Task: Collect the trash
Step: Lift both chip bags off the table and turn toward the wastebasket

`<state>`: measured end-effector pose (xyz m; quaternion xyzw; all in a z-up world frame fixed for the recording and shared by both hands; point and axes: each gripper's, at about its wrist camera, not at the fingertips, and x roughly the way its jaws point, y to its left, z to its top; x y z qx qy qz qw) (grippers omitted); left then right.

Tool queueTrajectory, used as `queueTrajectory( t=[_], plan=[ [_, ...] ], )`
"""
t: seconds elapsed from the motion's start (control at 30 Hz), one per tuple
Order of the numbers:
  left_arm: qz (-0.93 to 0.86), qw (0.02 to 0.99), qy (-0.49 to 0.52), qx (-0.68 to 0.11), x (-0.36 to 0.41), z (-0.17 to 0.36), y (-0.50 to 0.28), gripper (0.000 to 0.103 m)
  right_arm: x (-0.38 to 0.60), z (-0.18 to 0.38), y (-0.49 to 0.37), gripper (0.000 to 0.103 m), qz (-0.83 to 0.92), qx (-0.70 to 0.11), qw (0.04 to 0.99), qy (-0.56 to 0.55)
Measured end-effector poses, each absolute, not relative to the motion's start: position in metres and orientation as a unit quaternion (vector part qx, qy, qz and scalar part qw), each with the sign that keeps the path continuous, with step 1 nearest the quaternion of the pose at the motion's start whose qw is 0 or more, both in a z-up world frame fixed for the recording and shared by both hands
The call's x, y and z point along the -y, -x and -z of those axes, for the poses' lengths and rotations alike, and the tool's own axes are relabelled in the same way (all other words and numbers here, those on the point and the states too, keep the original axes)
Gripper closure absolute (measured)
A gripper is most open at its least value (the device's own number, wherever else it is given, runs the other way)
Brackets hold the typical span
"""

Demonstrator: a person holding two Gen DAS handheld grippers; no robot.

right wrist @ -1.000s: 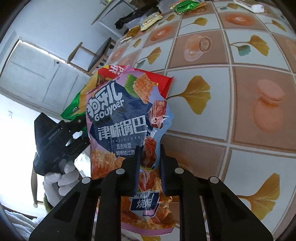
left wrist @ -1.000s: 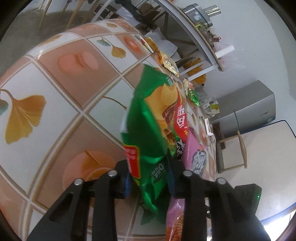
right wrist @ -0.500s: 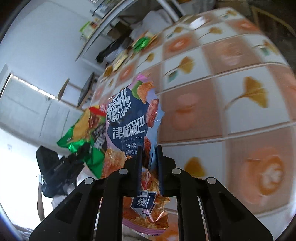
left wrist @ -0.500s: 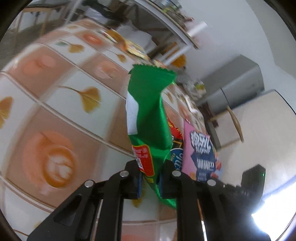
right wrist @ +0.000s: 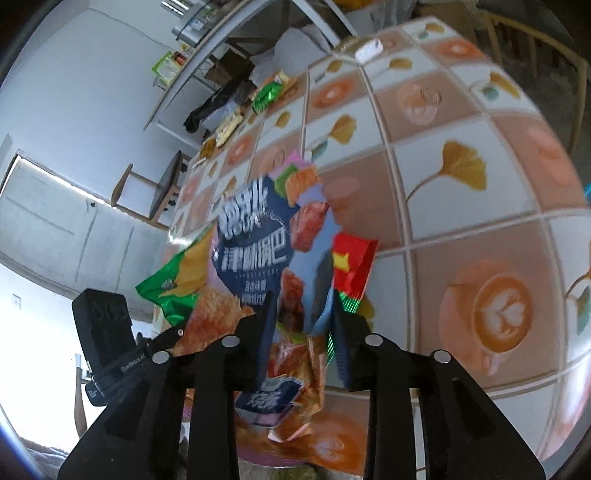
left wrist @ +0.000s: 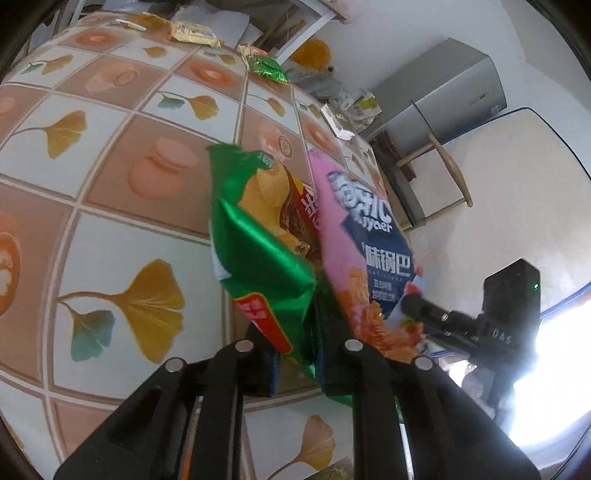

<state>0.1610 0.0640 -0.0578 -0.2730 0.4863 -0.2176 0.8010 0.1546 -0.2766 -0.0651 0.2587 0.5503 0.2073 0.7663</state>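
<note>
My left gripper (left wrist: 295, 350) pinches the lower edge of a green chip bag (left wrist: 258, 251), which stands up over the tiled table (left wrist: 110, 240); its jaws are starting to open. A pink and blue snack bag (left wrist: 354, 236) hangs right beside the green bag, touching it. In the right wrist view the pink bag (right wrist: 255, 251) sits blurred between the fingers of my right gripper (right wrist: 301, 325). Those jaws are opening and stand apart from the bag. The green bag (right wrist: 177, 280) shows behind it on the left.
Several more wrappers lie along the table's far edge: a yellow one (left wrist: 192, 33), a green one (left wrist: 266, 68) and a silver one (left wrist: 338, 123). A grey cabinet (left wrist: 443, 96) and a wooden stool (left wrist: 443, 166) stand past the table. A shelf (right wrist: 221, 55) lines the wall.
The right jaws have spread off the pink bag, which now looks blurred and loose. Both grippers have swung across the table, and the two bags now hang side by side.
</note>
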Motion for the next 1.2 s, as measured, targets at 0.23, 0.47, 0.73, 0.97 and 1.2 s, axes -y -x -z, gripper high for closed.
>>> queueTrajectory(
  t=[0.23,0.47,0.73,0.97,1.2],
  plan=[
    [0.2,0.799,0.268,-0.501,-0.062,0.066,-0.169,0.079,0.279,0.073,-0.157,0.067,-0.218,-0.555,0.751,-0.284],
    [0.204,0.806,0.251,-0.496,-0.056,0.06,-0.167,0.082,0.3,0.076,-0.151,0.088,-0.208,-0.548,0.745,-0.318],
    [0.227,0.816,0.237,-0.475,-0.045,0.041,-0.166,0.092,0.326,0.055,-0.14,0.097,-0.214,-0.506,0.76,-0.347],
    [0.236,0.824,0.226,-0.463,-0.039,0.025,-0.167,0.093,0.363,0.04,-0.13,0.097,-0.203,-0.468,0.769,-0.386],
    [0.243,0.836,0.205,-0.448,-0.028,0.01,-0.169,0.093,0.387,0.035,-0.122,0.097,-0.184,-0.449,0.776,-0.402]
  ],
)
